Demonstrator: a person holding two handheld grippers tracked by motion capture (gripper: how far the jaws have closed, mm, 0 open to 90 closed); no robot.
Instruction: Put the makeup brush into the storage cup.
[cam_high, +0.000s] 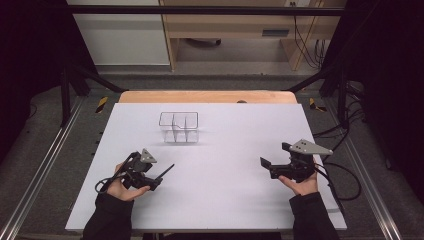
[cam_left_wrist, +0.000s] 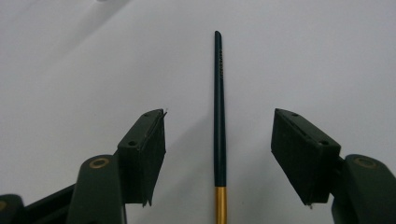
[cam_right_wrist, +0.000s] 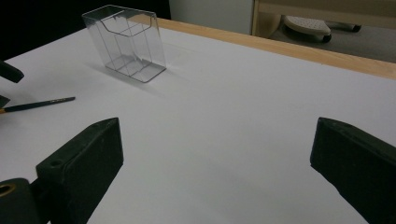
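High view: clear divided holder toward table's far edge, compartments bare. Pen near left edge, lying between left gripper's spread jaws, ungripped. Right gripper open, nothing held.

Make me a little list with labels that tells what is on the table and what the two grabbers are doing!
table: white table top with a wooden far edge
brush: thin dark paintbrush with a gold band, lying flat
brush place: between the jaws of the left gripper, pads not touching it
left gripper: open, near the table's left side
right gripper: right gripper open, nothing between its jaws
box: clear plastic holder with dividers, upright toward the far side
box contents: looks empty
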